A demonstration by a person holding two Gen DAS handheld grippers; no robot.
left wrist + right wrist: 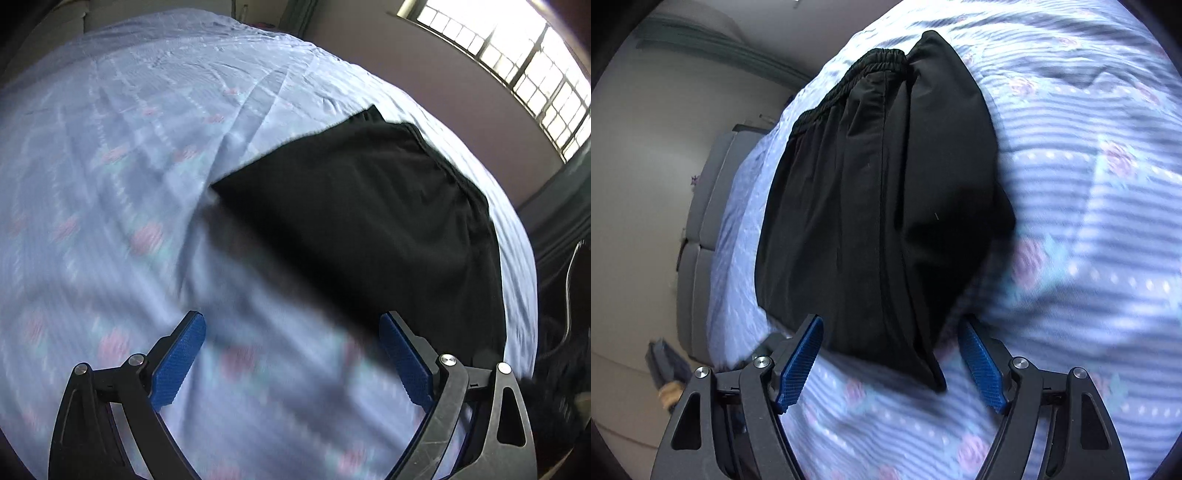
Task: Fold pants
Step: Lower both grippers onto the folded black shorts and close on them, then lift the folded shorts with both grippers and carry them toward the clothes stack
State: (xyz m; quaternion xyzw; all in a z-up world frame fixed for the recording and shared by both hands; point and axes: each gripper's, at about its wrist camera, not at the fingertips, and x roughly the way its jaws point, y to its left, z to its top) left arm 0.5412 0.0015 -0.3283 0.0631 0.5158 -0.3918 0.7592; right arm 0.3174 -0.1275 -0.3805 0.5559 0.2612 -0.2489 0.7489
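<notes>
Black pants (pixel 886 192) lie folded into a compact stack on the bed, with the elastic waistband (pixel 849 79) at the far end in the right wrist view. In the left wrist view the pants (pixel 369 221) lie ahead and to the right. My left gripper (pixel 291 354) is open and empty above the bedsheet, just short of the pants' near edge. My right gripper (pixel 890 362) is open and empty, its blue pads on either side of the near corner of the folded stack, not closed on it.
The bed is covered by a light blue striped sheet with pink flowers (pixel 147 184). A grey bed frame edge (pixel 701 221) and the floor lie left in the right wrist view. A barred window (pixel 517 55) and a wall stand beyond the bed.
</notes>
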